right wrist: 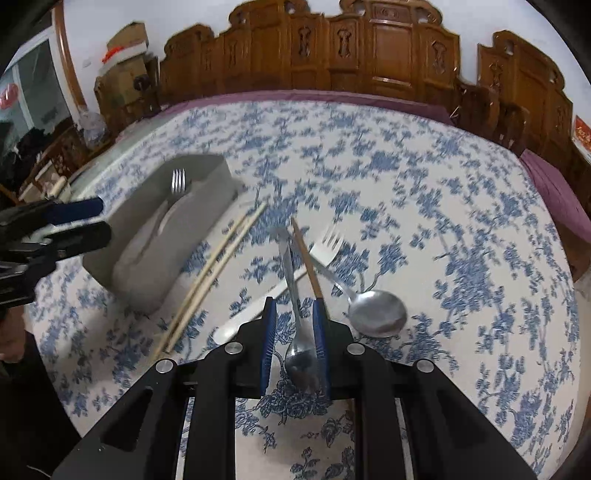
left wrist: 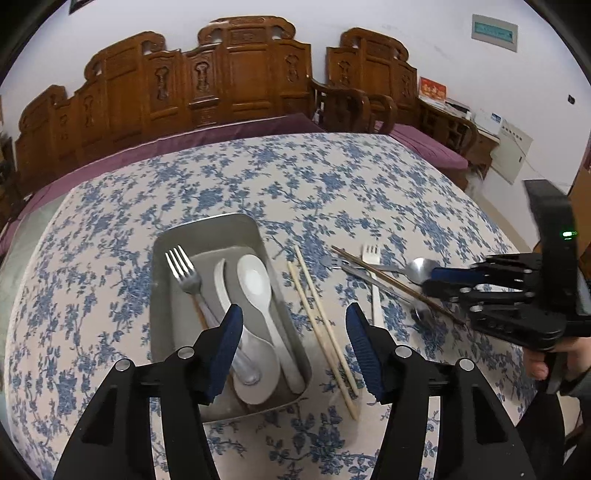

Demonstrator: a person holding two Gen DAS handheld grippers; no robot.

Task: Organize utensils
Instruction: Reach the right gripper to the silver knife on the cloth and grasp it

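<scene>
Where carved wooden chairs (left wrist: 236, 74) line a white wall, a bench (left wrist: 332, 177) carries blue-flowered cloth. Left gripper (left wrist: 293, 347): jaws apart, empty. Right gripper (right wrist: 295, 339): jaws slightly apart around a steel spoon (right wrist: 301, 347).

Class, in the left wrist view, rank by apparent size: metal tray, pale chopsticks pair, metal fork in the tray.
1. metal tray
2. pale chopsticks pair
3. metal fork, handle partly hidden.

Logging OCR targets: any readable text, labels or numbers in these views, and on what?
None legible.
Green wall plaque: lettering blurred.
Red box: gold characters too small.
White wall panel: print too small.
Red sign at window: blurred.
Metal tray, utensils: no markings.
</scene>
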